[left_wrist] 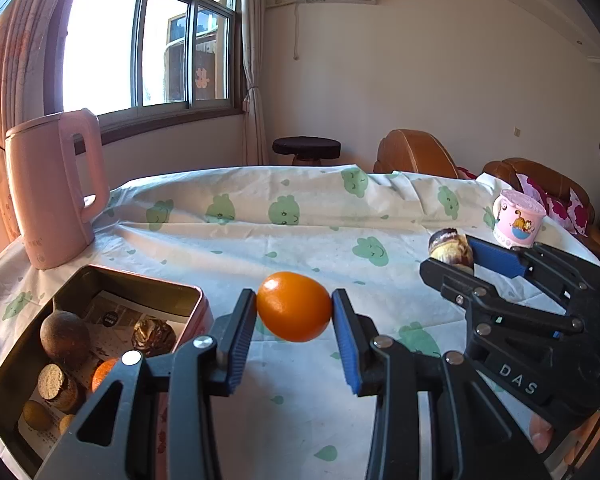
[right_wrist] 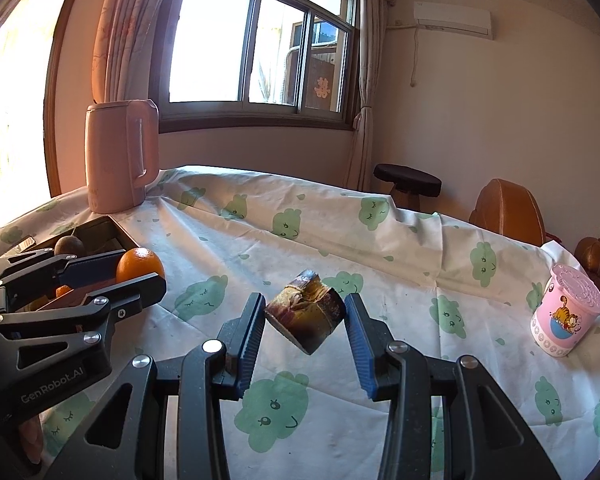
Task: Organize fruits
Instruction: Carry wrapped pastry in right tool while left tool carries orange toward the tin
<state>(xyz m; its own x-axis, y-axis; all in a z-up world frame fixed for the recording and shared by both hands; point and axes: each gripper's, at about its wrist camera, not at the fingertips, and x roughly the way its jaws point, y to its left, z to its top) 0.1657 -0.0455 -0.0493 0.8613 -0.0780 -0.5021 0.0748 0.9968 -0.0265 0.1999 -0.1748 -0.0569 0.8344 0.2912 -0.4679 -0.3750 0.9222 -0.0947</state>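
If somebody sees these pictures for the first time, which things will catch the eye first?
First the orange, held above the tablecloth in the left claw, just right of the open tin of fruit. Next the dark, peeling chunk clamped in the right claw. Behind stand a pink kettle by the window and a cartoon cup at far right.

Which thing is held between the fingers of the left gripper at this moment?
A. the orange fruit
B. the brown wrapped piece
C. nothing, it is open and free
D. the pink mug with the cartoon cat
A: in the left wrist view the left gripper has its two blue pads pressed on both sides of the orange fruit, lifted above the tablecloth; the brown wrapped piece sits in the right gripper.
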